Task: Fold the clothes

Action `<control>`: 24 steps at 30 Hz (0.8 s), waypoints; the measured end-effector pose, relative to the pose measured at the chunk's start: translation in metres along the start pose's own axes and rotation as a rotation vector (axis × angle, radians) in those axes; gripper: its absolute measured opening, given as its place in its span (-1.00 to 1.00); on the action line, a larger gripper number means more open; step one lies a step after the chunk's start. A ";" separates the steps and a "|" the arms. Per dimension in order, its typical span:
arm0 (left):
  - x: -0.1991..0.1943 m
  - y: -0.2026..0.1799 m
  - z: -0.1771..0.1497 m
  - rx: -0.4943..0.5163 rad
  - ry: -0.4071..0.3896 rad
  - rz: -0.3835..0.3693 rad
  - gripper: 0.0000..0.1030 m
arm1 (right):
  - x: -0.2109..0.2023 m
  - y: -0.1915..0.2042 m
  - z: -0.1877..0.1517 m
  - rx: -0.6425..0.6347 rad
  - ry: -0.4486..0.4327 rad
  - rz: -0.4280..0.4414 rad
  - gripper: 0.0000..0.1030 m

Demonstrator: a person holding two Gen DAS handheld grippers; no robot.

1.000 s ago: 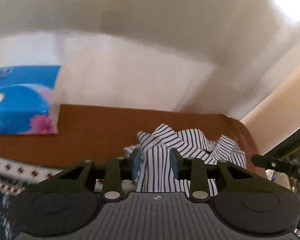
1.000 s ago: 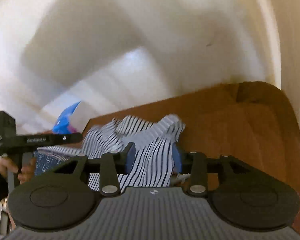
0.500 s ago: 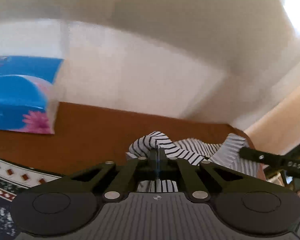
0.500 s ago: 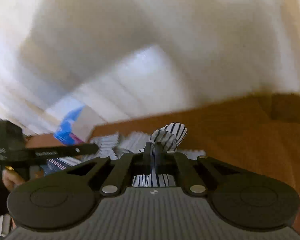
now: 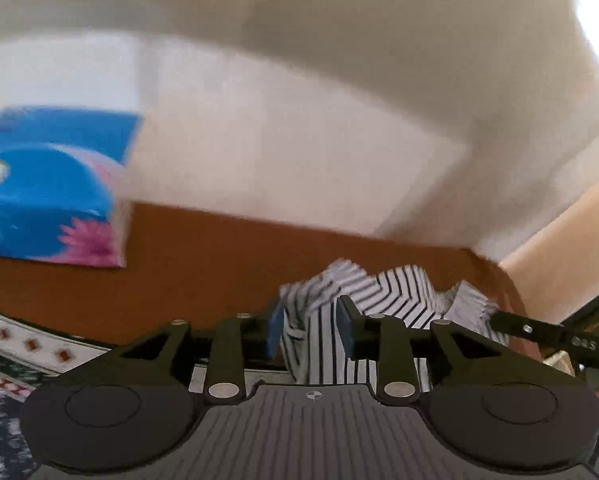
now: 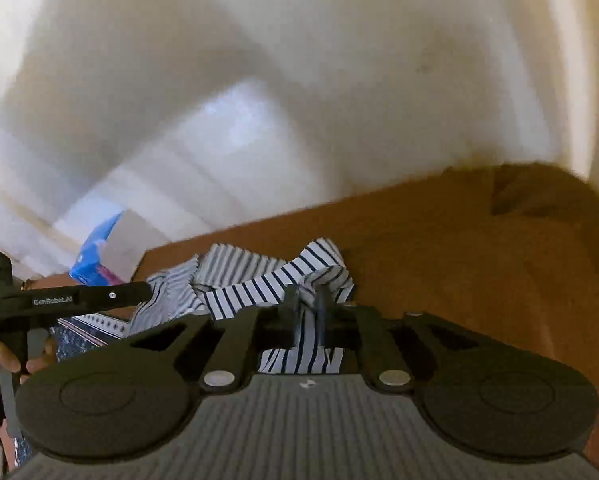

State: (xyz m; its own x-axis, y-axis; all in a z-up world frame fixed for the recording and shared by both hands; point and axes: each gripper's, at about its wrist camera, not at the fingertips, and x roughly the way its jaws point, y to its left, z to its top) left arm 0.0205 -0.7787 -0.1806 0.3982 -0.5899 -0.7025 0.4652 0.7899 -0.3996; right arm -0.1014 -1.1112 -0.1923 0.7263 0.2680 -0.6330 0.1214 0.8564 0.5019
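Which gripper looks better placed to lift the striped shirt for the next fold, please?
The right gripper, probably: its jaws, just reopening, stand narrow around a bunched fold of the striped shirt. The left gripper has just been opening wider, with cloth loose between its pads.
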 end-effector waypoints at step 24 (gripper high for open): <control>0.007 -0.049 -0.058 0.226 0.061 0.033 -0.11 | 0.001 0.046 -0.049 -0.335 0.020 -0.139 -0.15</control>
State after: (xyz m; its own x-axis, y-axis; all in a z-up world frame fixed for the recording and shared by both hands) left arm -0.0456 -0.8121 -0.2001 0.3712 -0.5477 -0.7498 0.6208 0.7469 -0.2383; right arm -0.1284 -1.0497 -0.1982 0.7045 0.1450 -0.6948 -0.0132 0.9814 0.1914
